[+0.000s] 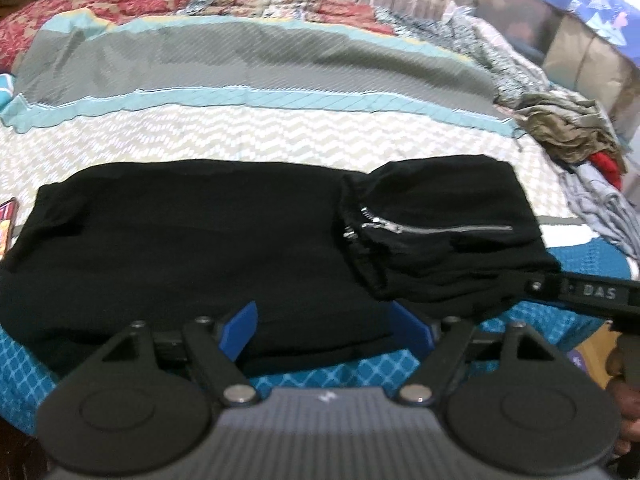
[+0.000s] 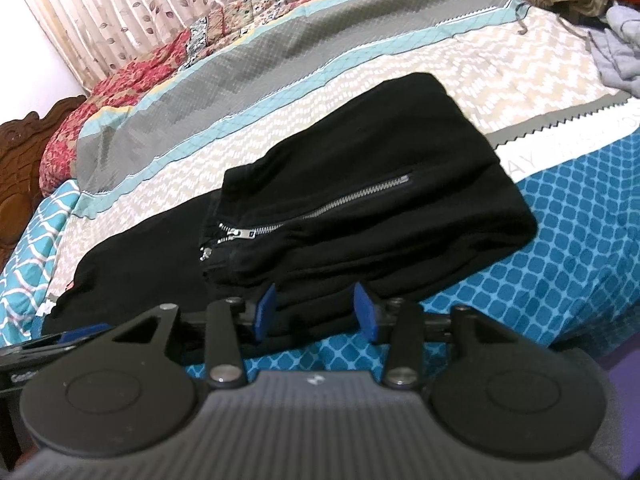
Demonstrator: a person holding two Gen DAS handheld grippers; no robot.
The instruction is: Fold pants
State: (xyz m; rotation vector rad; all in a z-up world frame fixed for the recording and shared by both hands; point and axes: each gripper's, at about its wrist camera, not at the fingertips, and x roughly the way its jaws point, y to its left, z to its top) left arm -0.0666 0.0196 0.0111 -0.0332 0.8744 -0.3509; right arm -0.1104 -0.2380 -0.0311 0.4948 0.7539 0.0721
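Black pants (image 1: 180,240) lie flat across the bed's near side. One part (image 1: 440,232) is folded over on the right and shows silver zippers (image 2: 320,212). My left gripper (image 1: 326,330) stands wide open at the pants' near edge, and its blue fingers (image 1: 240,332) straddle the cloth without pressing it. My right gripper (image 2: 316,312) sits at the near edge of the folded stack (image 2: 380,184). Cloth lies between its blue pads (image 2: 366,312) unpinched, with the jaws partly apart. In the left wrist view the black body of the right gripper (image 1: 592,292) shows at the right.
The bed has a blue patterned sheet (image 2: 560,248) and a zigzag, grey and teal quilt (image 1: 240,68). Crumpled clothes (image 1: 568,128) and grey garments (image 1: 608,208) are heaped at the right. A small colourful object (image 1: 6,220) lies at the left edge. A wooden headboard (image 2: 16,168) stands far left.
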